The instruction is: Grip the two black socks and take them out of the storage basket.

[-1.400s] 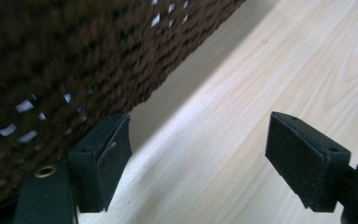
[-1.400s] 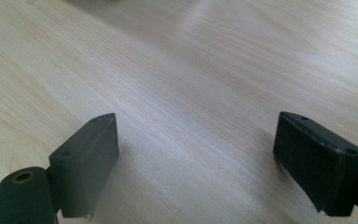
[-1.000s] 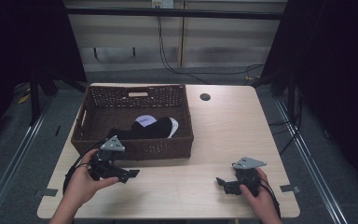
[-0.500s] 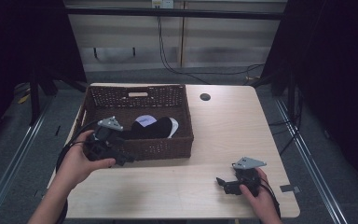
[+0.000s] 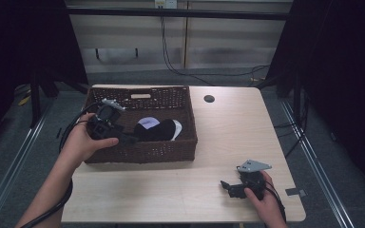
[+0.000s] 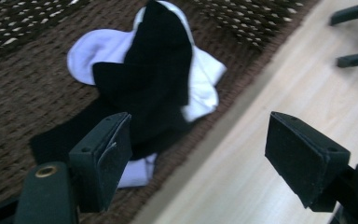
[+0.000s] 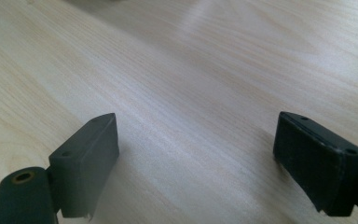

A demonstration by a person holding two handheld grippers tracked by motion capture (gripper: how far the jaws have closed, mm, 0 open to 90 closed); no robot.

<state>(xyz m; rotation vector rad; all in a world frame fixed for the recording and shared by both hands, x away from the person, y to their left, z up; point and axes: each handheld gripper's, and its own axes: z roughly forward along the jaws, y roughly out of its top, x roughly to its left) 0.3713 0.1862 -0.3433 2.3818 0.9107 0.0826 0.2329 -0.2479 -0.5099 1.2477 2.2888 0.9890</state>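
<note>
I see the basket (image 5: 142, 152) is woven wicker, dark brown and rough. In it lie the socks (image 6: 154, 79), soft matt cloth, black and white. The table (image 5: 180, 199) is pale wood with fine grain, smooth, with a slight sheen. My left gripper (image 6: 198, 163) has matt black pads (image 6: 114, 158), a little rough, like rubber.
</note>
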